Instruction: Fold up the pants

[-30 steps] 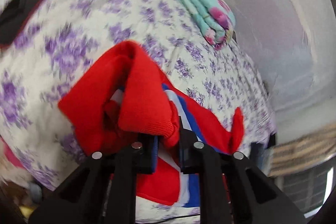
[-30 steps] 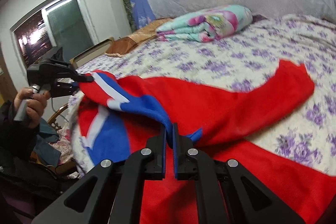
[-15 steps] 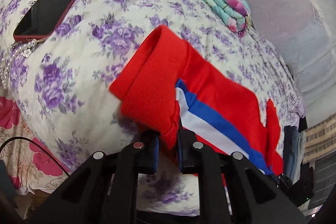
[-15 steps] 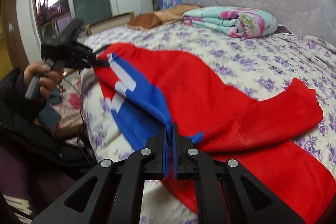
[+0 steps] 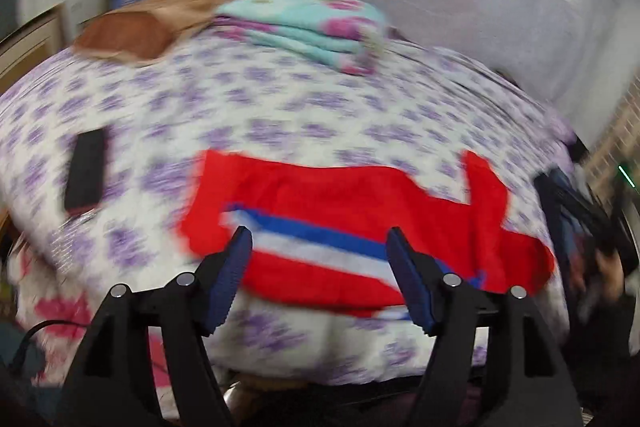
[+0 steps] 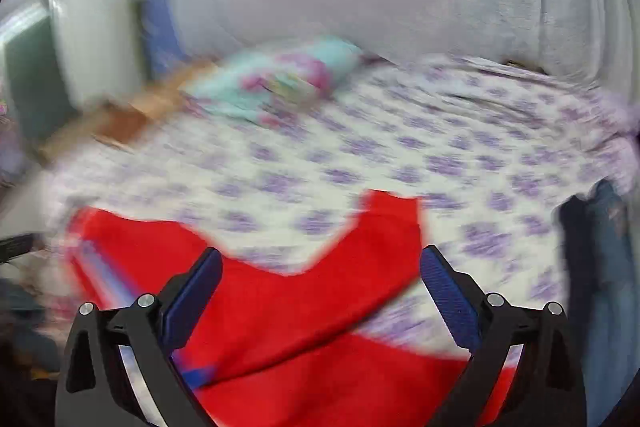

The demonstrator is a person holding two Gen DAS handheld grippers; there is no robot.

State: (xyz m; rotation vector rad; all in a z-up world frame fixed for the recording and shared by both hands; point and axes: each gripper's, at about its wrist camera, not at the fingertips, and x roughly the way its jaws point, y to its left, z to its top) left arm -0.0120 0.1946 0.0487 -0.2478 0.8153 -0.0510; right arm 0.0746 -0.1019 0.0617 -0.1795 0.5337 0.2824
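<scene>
The red pants (image 5: 360, 199) with a blue and white side stripe (image 5: 320, 247) lie spread on the floral bed near its front edge. They also show in the right wrist view (image 6: 300, 315), with one part sticking up toward the back. My left gripper (image 5: 320, 247) is open and empty, held back from the pants. My right gripper (image 6: 320, 267) is open and empty, just above the red cloth. Both views are blurred by motion.
The floral bedsheet (image 5: 300, 115) covers the bed. A folded turquoise blanket (image 5: 312, 27) and a brown pillow (image 5: 132, 35) lie at the back. A dark phone (image 5: 86, 169) lies at the left. Dark clothes (image 6: 592, 247) hang at the bed's right edge.
Both grippers have opened and let go of the pants, then pulled back. The pants now lie flat on the bed.
</scene>
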